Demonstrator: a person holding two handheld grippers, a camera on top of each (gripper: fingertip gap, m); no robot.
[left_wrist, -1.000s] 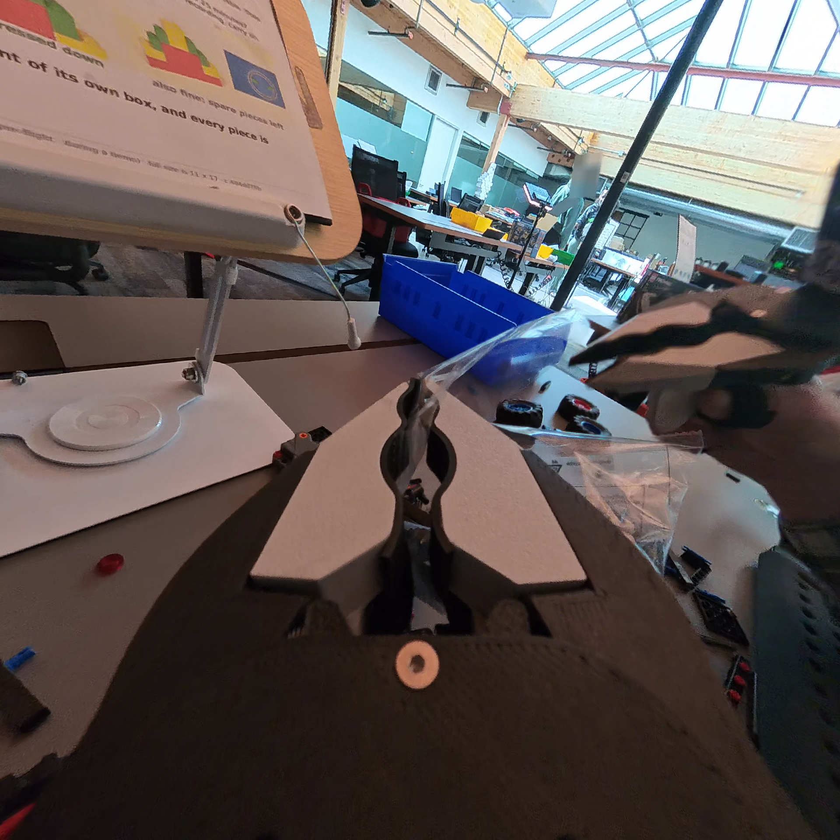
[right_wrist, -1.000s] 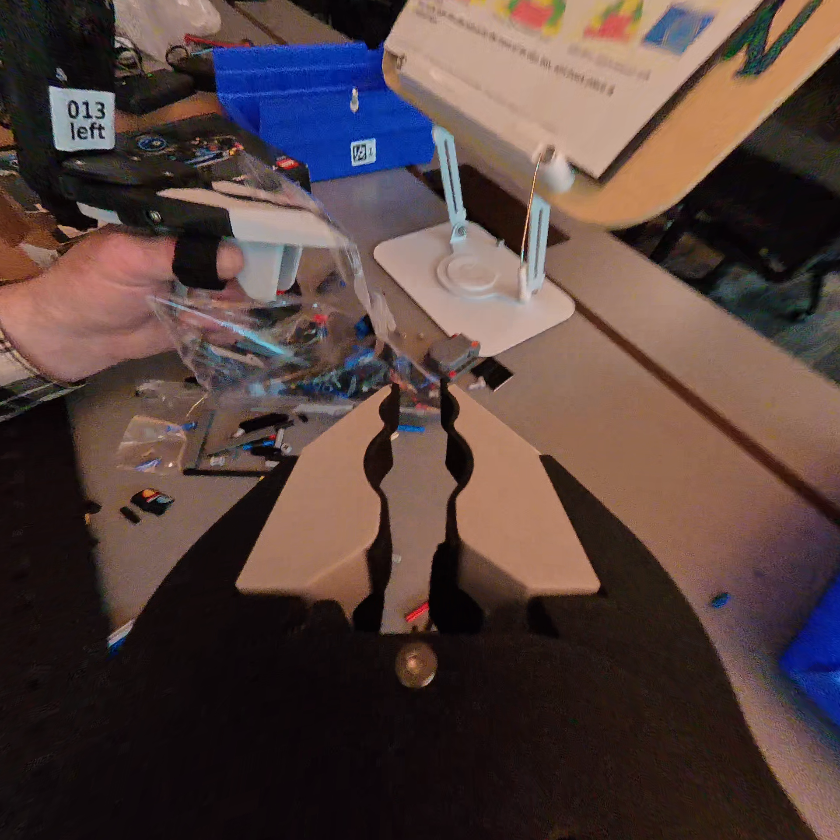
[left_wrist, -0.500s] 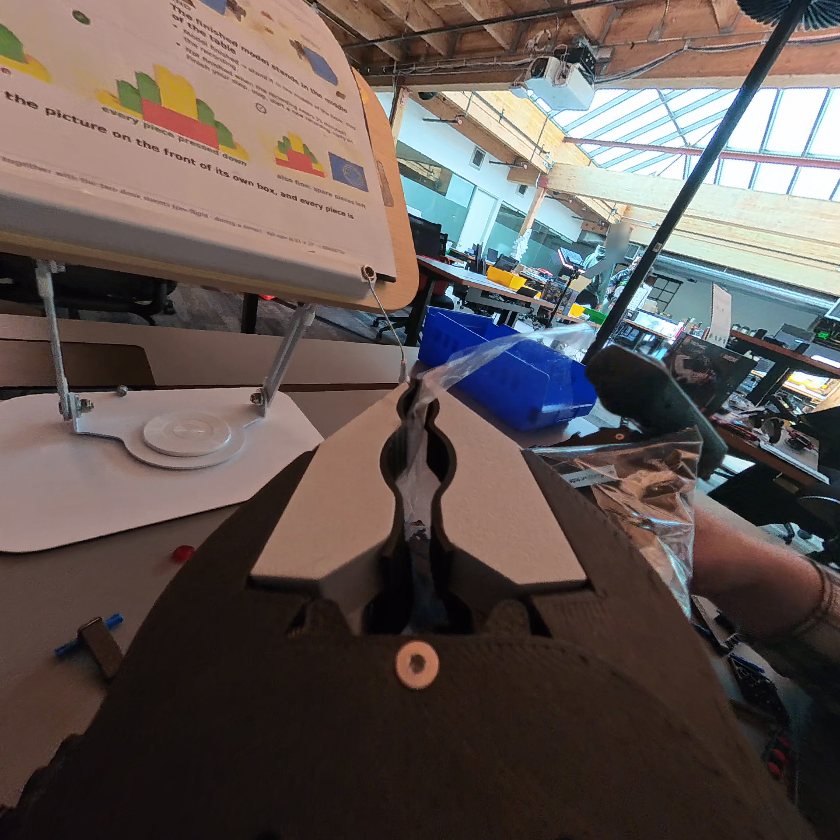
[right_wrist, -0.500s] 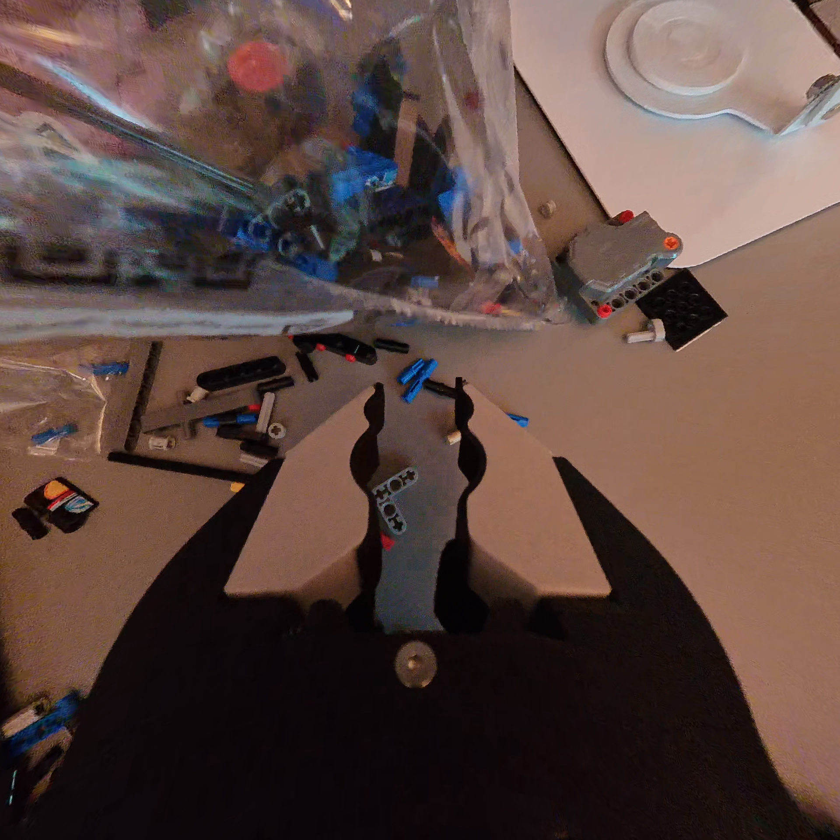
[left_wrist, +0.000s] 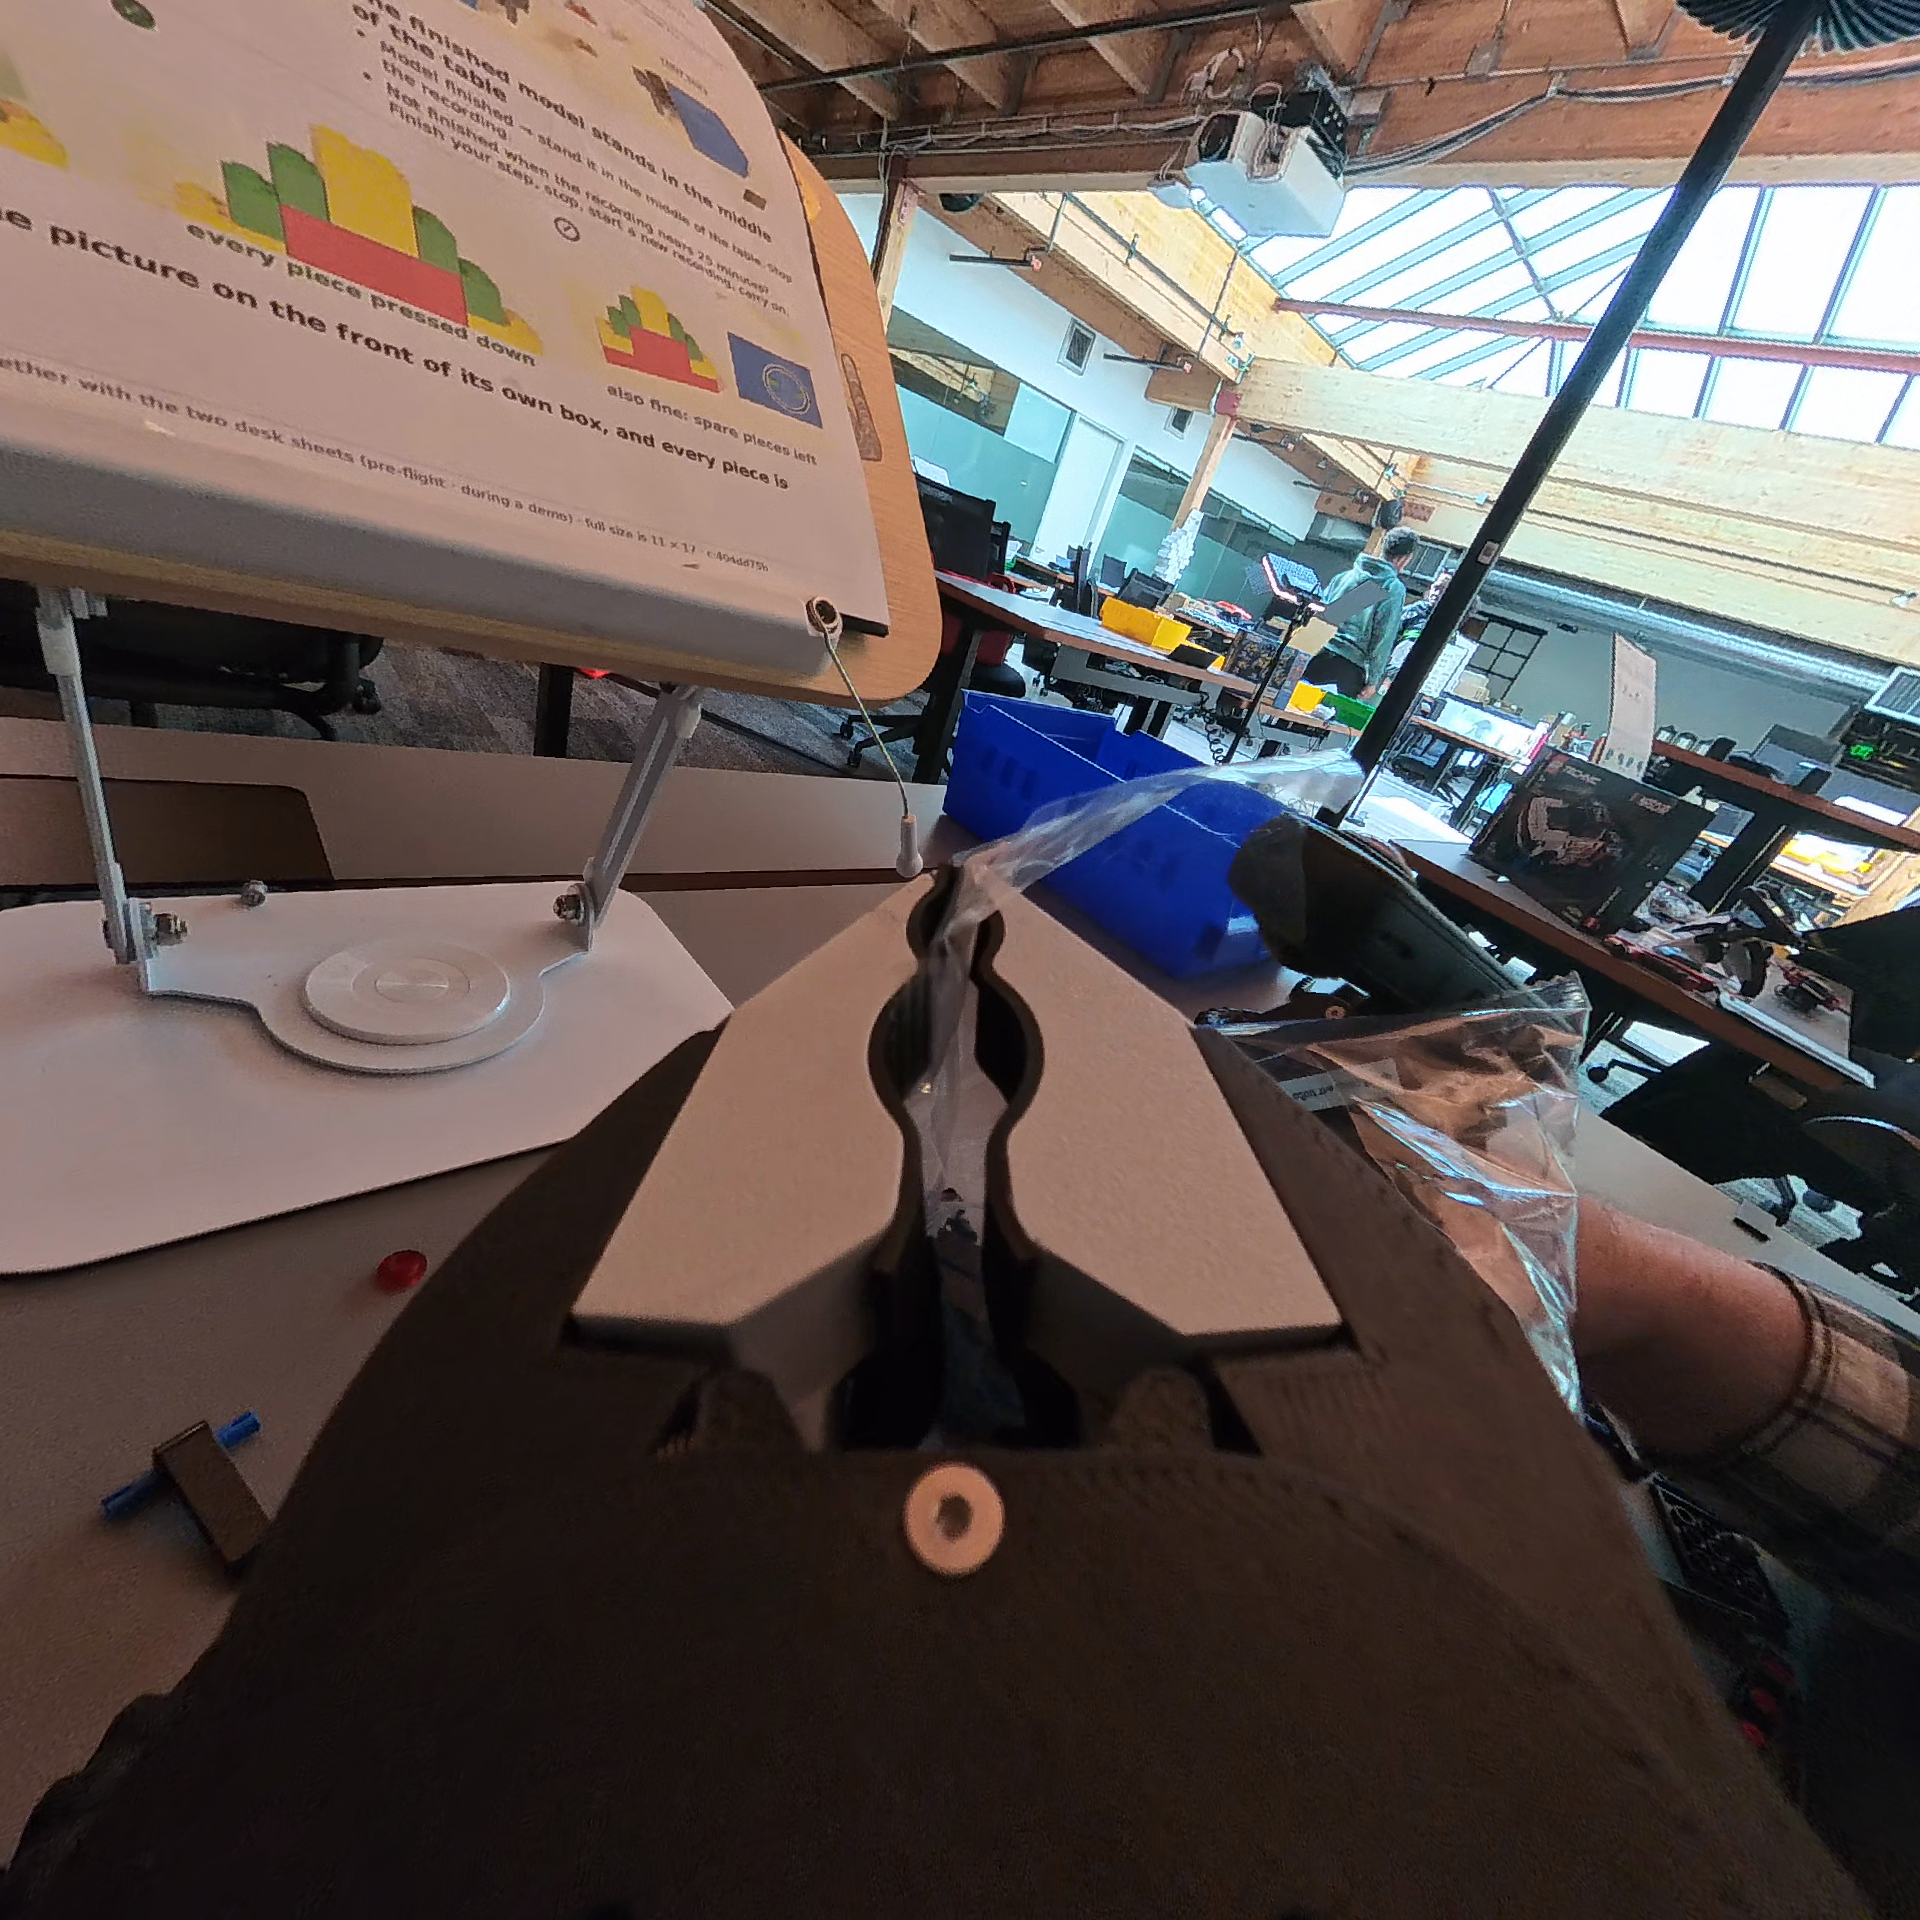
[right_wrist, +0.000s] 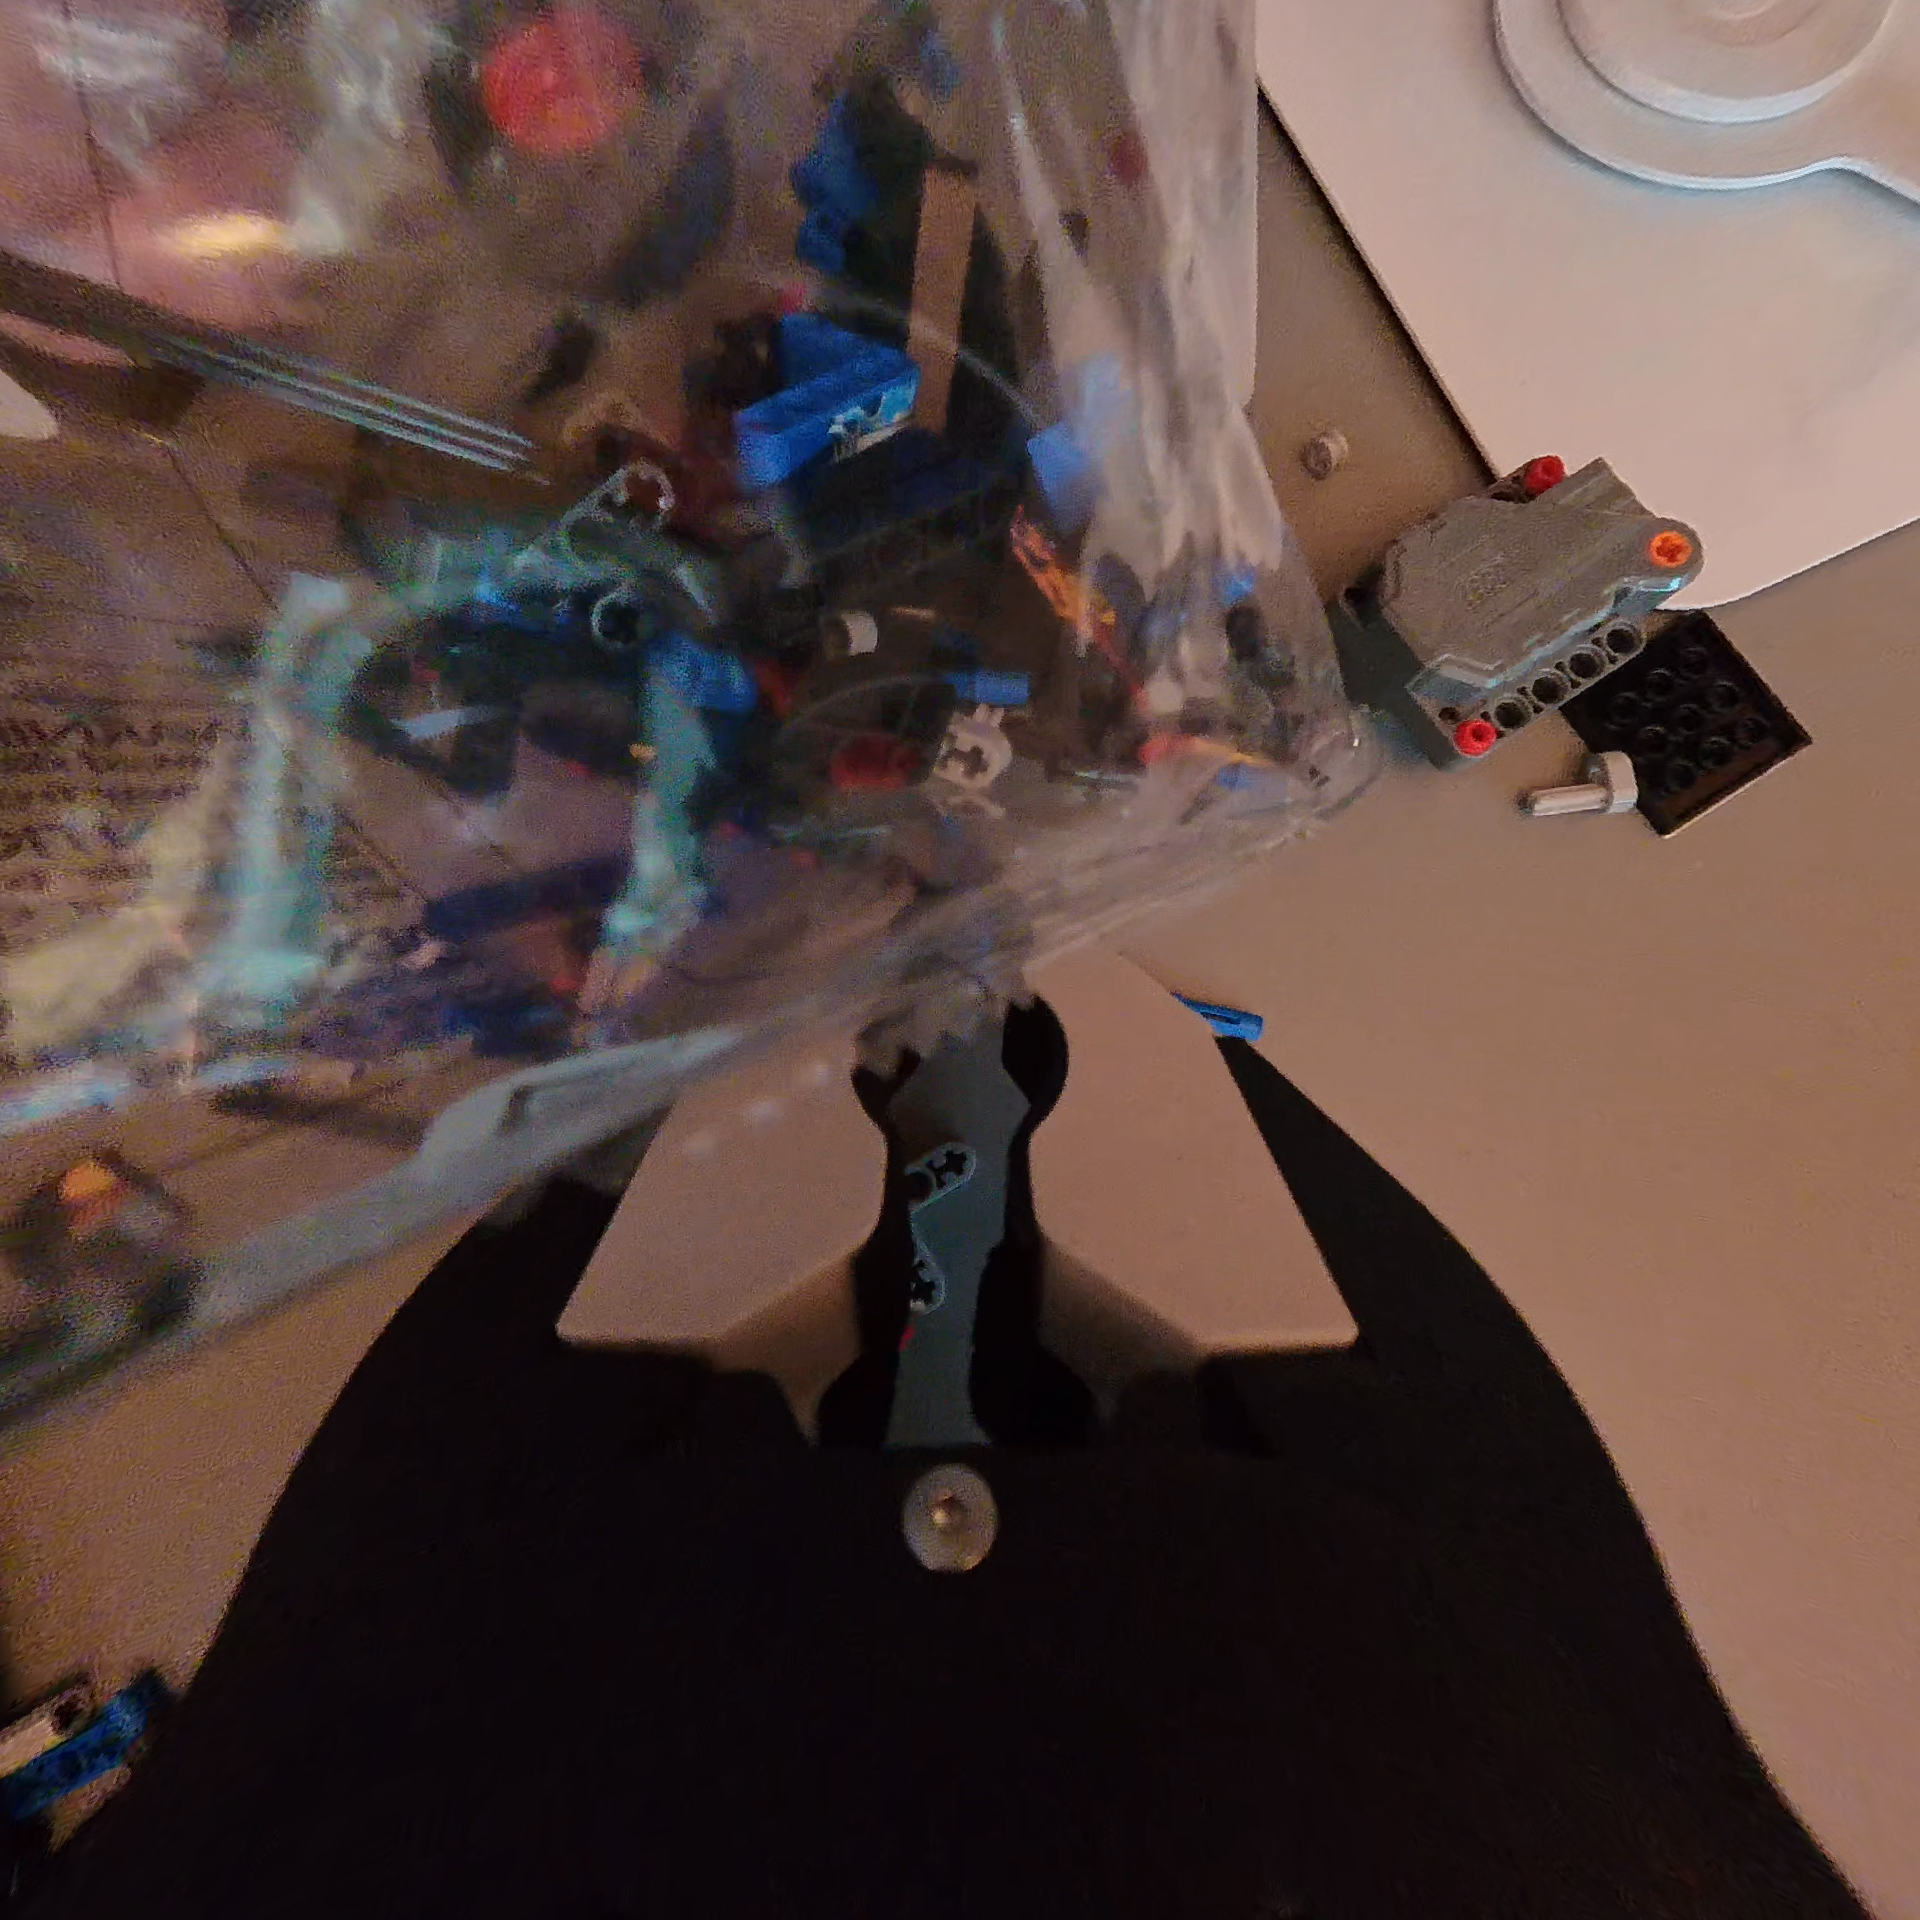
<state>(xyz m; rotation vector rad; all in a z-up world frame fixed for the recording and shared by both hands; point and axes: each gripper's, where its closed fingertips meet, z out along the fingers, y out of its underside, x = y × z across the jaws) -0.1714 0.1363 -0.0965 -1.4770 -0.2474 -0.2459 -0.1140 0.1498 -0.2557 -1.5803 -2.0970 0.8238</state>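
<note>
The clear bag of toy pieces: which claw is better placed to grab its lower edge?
Probably the right. The right claw is open, tips at the lower edge of the clear bag; the left claw is shut on another part of it.

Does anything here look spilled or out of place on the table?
Yes. Small pieces lie loose on the grey table: a blue pin, a grey motor block, a black studded plate. The clear plastic bag hangs above them, pinched by the left gripper.
</note>
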